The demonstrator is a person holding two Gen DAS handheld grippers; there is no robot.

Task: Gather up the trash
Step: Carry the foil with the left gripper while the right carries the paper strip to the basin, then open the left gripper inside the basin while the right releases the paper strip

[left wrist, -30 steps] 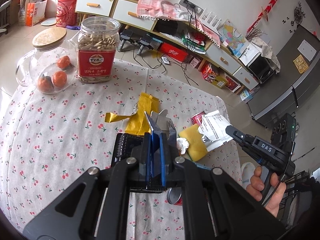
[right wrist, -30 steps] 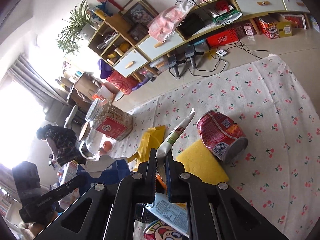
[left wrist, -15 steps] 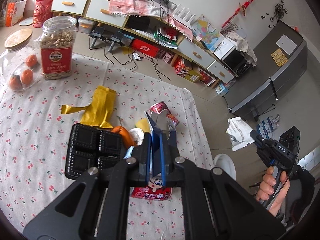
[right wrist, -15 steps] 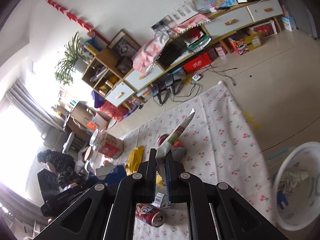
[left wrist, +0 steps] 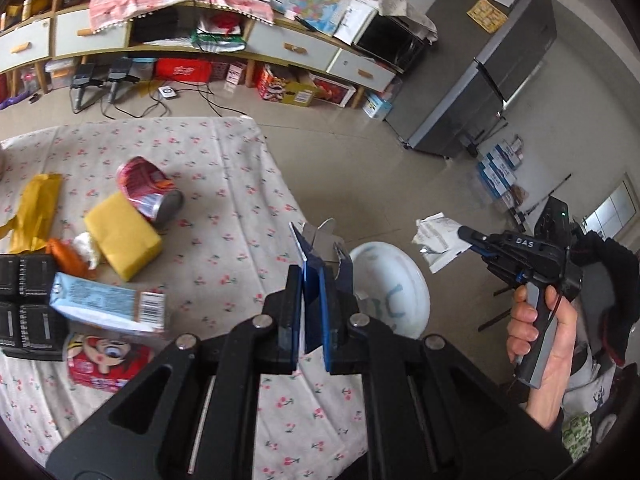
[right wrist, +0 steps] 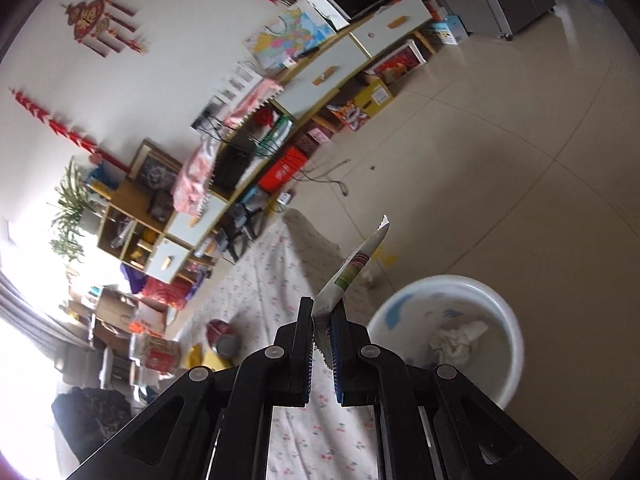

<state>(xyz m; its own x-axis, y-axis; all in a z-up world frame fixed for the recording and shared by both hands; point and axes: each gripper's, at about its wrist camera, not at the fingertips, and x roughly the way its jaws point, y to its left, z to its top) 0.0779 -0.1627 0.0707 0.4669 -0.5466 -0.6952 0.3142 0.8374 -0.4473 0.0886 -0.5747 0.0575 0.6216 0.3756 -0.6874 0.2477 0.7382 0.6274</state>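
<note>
My left gripper (left wrist: 314,280) is shut on a blue carton (left wrist: 320,246) with a torn silver inside, held over the table's right edge near the white basin (left wrist: 394,280) on the floor. My right gripper (right wrist: 322,312) is shut on a white wrapper (right wrist: 354,268); in the left wrist view the same wrapper (left wrist: 438,242) hangs right of the basin. The basin (right wrist: 460,292) holds crumpled paper (right wrist: 458,338). A red can (left wrist: 146,188), yellow sponge (left wrist: 122,236), light blue packet (left wrist: 106,308) and red cartoon packet (left wrist: 108,360) lie on the cherry tablecloth (left wrist: 224,160).
A black tray (left wrist: 24,308) sits at the table's left with an orange wrapper (left wrist: 66,258) and yellow wrapper (left wrist: 34,212) beside it. A low shelf unit (left wrist: 200,48) runs along the far wall and a grey fridge (left wrist: 480,64) stands at right.
Both grippers have swung right, off the table toward the floor basin, each still holding its piece. The jars have left the left wrist view and the basin has come closer in both views.
</note>
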